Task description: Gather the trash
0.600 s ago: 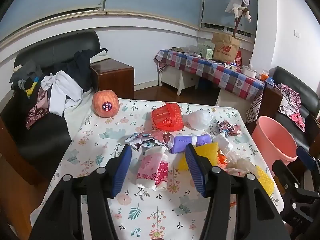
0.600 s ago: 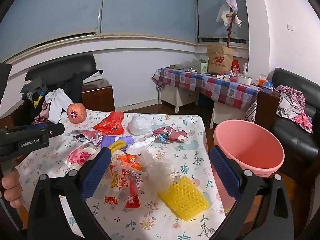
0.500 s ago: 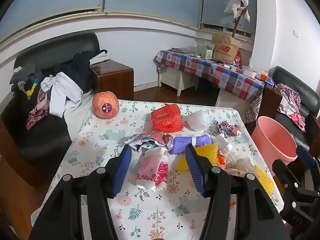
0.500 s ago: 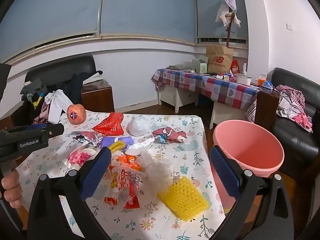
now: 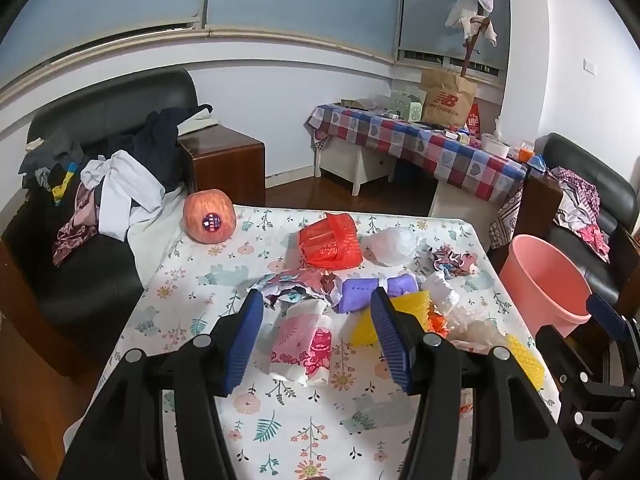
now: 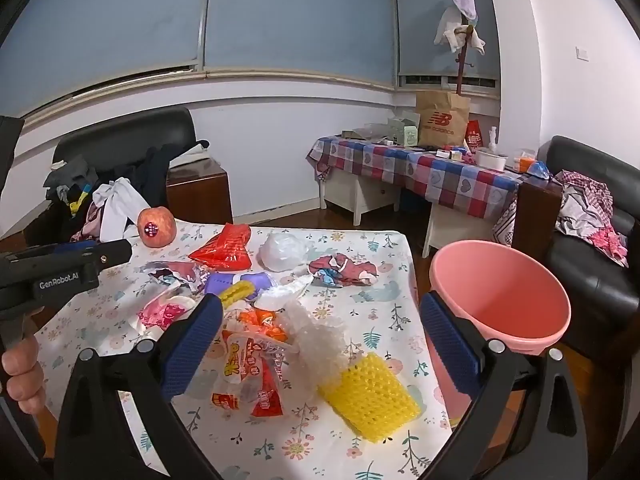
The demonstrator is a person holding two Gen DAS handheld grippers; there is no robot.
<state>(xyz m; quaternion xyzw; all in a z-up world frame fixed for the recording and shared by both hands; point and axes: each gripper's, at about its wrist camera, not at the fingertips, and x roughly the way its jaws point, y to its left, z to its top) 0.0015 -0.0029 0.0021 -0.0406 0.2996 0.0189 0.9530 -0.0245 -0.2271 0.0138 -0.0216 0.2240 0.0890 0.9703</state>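
Trash lies scattered over the bench (image 5: 192,280), which wears a floral cloth. Taking the pink bucket (image 6: 500,292) as the landmark, standing on the floor just off the bench's right edge: nearest to it is a yellow foam net (image 6: 370,396), and beside that a clump of clear bubble wrap (image 6: 316,332) touching orange and red snack wrappers (image 6: 252,364). Farther from the bucket lie a pink flowered packet (image 5: 304,344), a purple pack (image 5: 372,288) with a second yellow foam net (image 5: 404,310) against it, and a torn printed wrapper (image 5: 296,284). Toward the far edge sit a red bag (image 5: 330,242), a crumpled white plastic bag (image 5: 390,242) and a crumpled colourful paper (image 6: 342,270), the last of these closest to the bucket. An apple (image 5: 209,216) with a sticker stands at the corner most remote from the bucket.

Left tongs (image 5: 316,336) hang above the pink flowered packet with jaws apart, clamped on nothing. Right tongs (image 6: 320,344) hover over the bubble wrap and snack wrappers with jaws spread wide, empty, the right jaw lined up in front of the bucket. A hand (image 6: 22,376) grips the left tool's handle.
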